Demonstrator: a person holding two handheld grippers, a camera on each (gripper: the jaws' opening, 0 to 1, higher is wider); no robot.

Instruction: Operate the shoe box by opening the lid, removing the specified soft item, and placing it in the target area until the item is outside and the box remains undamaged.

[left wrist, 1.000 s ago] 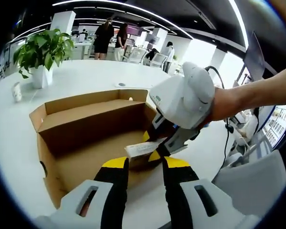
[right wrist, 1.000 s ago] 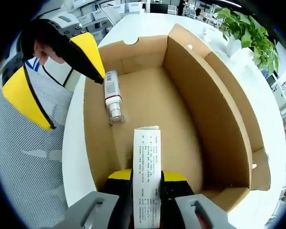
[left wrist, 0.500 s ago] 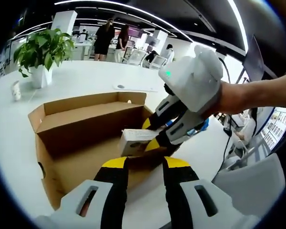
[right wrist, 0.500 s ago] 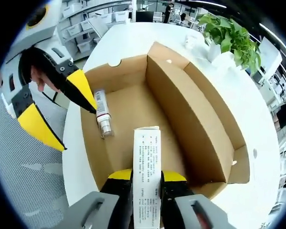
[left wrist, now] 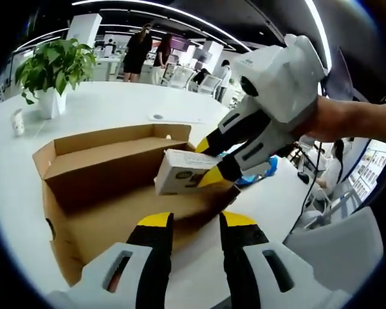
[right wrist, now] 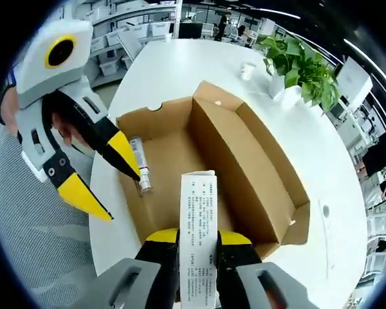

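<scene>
While my right gripper (right wrist: 197,248) was clenched on the carton (right wrist: 198,225), I had it raised above the open box (right wrist: 244,167), which sat on the white table (right wrist: 180,71) near its rounded edge. In the left gripper view the carton (left wrist: 180,172) hung over the box's (left wrist: 103,174) middle, pinched at one end between the right gripper's (left wrist: 212,161) yellow-tipped jaws. My left gripper (left wrist: 196,225) was released, its jaws apart and holding nothing, poised at the box's near wall; from the other side the left gripper (right wrist: 103,174) showed at that same edge, just beside a small tube (right wrist: 140,168) lying on the box floor against the wall. I judged the removal nearly done, with the placing not yet made. The grip was my main worry: the carton was held by one end only, so a quick swing could have made it pivot or slip and drop back into the box. The left jaws stood close enough to the cardboard wall that a careless push could have dented it. A plant (left wrist: 55,64) stood toward the far side of the table, well apart.
</scene>
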